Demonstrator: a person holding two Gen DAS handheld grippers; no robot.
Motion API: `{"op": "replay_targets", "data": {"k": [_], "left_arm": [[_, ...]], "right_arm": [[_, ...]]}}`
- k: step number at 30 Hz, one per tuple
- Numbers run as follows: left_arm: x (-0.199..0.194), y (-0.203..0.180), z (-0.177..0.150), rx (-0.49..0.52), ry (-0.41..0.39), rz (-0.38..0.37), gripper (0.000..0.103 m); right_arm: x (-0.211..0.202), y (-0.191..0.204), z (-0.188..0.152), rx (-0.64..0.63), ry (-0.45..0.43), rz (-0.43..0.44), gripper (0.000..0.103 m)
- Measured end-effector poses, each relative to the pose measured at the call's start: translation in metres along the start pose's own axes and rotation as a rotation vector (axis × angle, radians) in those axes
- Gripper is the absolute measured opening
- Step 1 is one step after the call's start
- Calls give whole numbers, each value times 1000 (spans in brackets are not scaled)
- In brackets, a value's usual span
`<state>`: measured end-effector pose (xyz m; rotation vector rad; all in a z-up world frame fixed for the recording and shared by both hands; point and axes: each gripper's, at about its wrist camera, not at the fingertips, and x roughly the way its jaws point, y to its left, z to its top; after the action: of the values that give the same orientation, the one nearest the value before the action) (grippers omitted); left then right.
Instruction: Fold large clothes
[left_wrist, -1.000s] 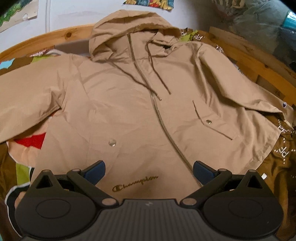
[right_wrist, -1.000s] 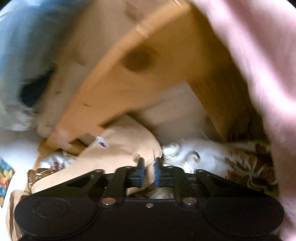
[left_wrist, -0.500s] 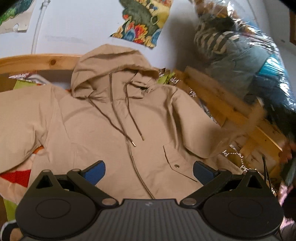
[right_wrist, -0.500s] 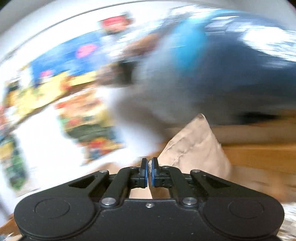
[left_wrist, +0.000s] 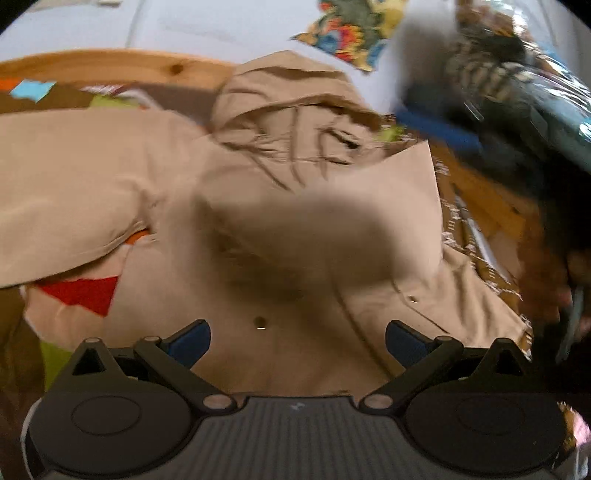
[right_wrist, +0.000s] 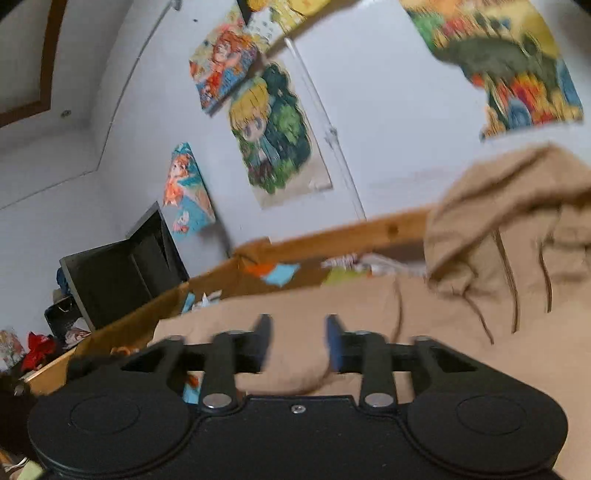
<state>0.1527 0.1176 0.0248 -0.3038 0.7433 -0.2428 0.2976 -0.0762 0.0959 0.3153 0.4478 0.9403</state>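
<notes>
Left wrist view: left hand-held gripper spread wide, empty, above jacket; sleeve blurred across chest. Right hand-held gripper apart, empty, over jacket; hood beyond.

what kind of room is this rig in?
Most likely a bedroom. A tan hooded jacket lies spread on a patterned bedcover inside a wooden bed frame, cartoon posters are stuck on the white wall, and a dark monitor sits in the corner.

Wood-framed bed w/ patterned cover, tan jacket spread on it.
</notes>
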Motion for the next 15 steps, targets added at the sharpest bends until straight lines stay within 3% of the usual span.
{"op": "replay_targets", "data": {"k": [4,8,11,14,15], "left_arm": [[19,19,9,-18,-10,58,102],[53,30,22,20,2,180,102],[81,42,28,11,27,216,91],[102,47,35,8,45,297,74],[106,46,38,17,38,319,64]], "right_arm": [[-21,-31,-18,72,29,-161,45],[-49,-72,-38,141,47,-376,48],[-71,-93,-53,205,52,-492,50],[-76,-106,-67,207,54,-605,59],[-79,-108,-68,191,56,-647,63]]}}
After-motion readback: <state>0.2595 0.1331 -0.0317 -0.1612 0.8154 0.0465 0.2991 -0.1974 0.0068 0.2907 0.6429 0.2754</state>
